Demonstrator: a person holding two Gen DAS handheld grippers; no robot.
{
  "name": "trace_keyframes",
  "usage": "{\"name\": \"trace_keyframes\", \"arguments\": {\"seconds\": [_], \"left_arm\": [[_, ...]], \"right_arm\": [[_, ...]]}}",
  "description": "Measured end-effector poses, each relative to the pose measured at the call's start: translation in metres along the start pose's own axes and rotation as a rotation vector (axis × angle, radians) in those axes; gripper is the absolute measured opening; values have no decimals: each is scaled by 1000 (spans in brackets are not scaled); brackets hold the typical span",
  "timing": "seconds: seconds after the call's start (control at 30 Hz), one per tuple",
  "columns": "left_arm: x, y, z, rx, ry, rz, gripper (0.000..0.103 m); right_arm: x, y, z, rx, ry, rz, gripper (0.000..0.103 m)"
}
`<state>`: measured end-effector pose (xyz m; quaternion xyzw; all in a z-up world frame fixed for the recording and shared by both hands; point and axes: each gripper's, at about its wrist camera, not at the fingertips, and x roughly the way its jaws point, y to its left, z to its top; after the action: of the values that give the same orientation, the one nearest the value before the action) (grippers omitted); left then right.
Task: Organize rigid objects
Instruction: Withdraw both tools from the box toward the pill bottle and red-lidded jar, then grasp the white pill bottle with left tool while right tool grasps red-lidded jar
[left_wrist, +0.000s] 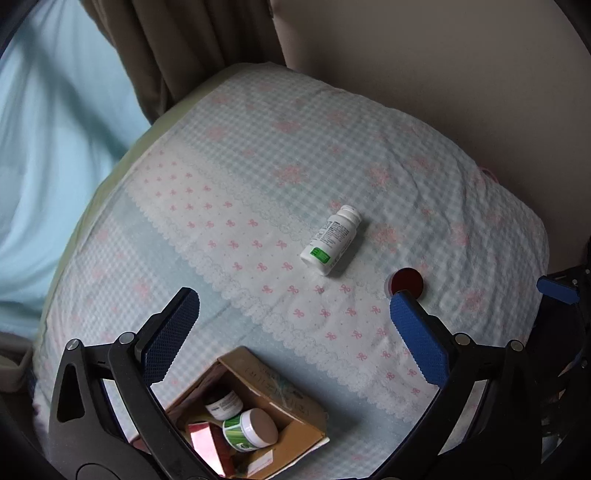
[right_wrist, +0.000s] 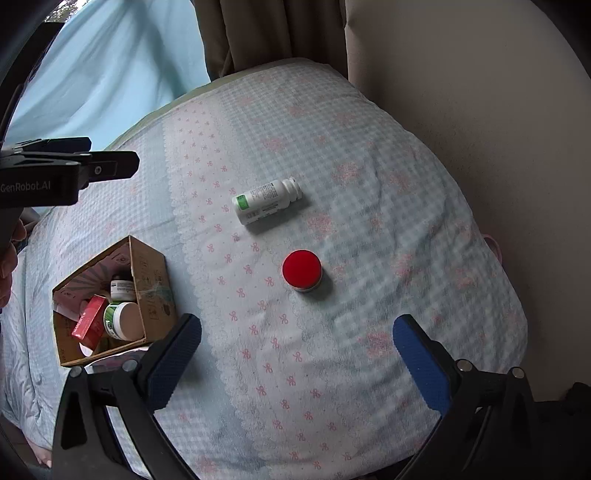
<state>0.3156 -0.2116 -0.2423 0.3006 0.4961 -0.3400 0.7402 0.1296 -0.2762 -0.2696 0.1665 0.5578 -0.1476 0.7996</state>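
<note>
A white pill bottle (left_wrist: 330, 240) (right_wrist: 267, 201) with a green label lies on its side on the checked bedcover. A small jar with a red lid (left_wrist: 406, 282) (right_wrist: 302, 271) stands nearby. My left gripper (left_wrist: 295, 321) hangs open and empty above the cover, with the cardboard box (left_wrist: 291, 398) just below it. My right gripper (right_wrist: 295, 332) is open too, with the red-lidded jar ahead of its gap and apart from it. The box (right_wrist: 151, 280) holds a green-labelled jar (right_wrist: 122, 321), a dark jar (right_wrist: 122, 290) and a red carton (right_wrist: 88, 323).
The bed ends at a beige wall (right_wrist: 480, 147) on the right. Brown curtains (left_wrist: 177, 55) and a light blue drape (left_wrist: 48, 166) hang behind. In the right wrist view the left gripper's body (right_wrist: 74, 170) reaches in from the left above the box.
</note>
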Motion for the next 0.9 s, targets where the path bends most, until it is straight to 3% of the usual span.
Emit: {"name": "trace_keyframes", "arguments": {"seconds": [0.2, 0.37, 0.6, 0.8, 0.9], "left_arm": [[85, -24, 40, 94, 114, -31, 103], [158, -46, 53, 212, 207, -48, 101], [230, -67, 49, 370, 316, -67, 84], [257, -70, 42, 393, 352, -69, 74], [264, -74, 39, 400, 369, -97, 59]], "right_arm": [[55, -8, 11, -8, -7, -20, 103], [107, -6, 15, -38, -10, -39, 99], [163, -7, 15, -34, 21, -36, 81], [189, -5, 14, -36, 26, -33, 70], [202, -3, 16, -27, 38, -31, 59]]}}
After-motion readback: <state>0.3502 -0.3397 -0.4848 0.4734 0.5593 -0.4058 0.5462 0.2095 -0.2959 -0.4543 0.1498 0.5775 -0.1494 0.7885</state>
